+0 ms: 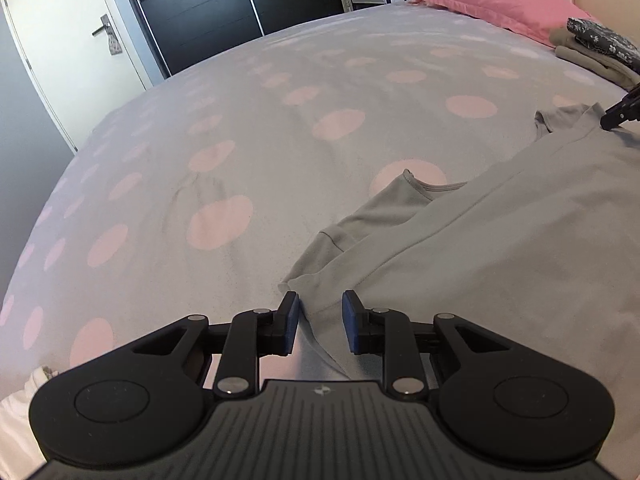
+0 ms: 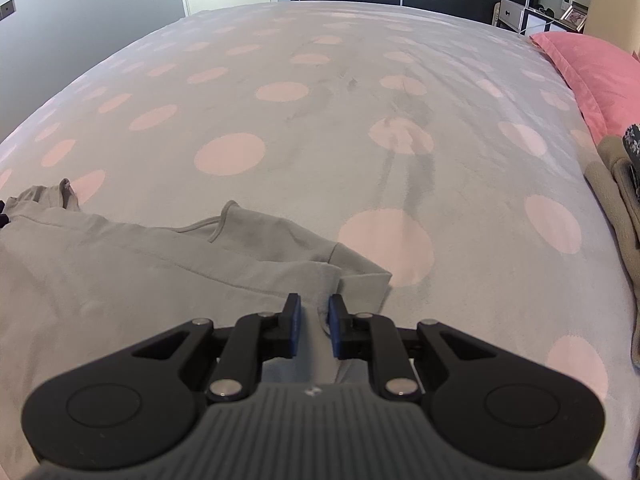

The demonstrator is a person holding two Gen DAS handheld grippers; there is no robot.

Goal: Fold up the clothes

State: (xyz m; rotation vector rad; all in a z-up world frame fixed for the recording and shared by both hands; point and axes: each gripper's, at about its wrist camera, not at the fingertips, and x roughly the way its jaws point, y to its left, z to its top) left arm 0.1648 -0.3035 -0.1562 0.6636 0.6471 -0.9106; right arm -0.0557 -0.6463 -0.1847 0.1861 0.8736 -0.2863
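Note:
A light grey T-shirt (image 1: 500,248) lies on the bed, its sleeve and neckline toward the far side. My left gripper (image 1: 320,322) is open, its jaws on either side of the shirt's left edge near the sleeve. In the right wrist view the same shirt (image 2: 120,264) lies at the left. My right gripper (image 2: 315,326) is open with a narrower gap, its jaws straddling a fold of the shirt by the right sleeve. The right gripper's fingertip (image 1: 622,110) also shows at the right edge of the left wrist view.
The bed has a grey cover with pink dots (image 1: 280,140). A pink pillow (image 1: 500,0) lies at the head. A stack of folded clothes (image 1: 600,48) sits beside it, also in the right wrist view (image 2: 624,200). A white cloth (image 1: 16,420) lies at the near left.

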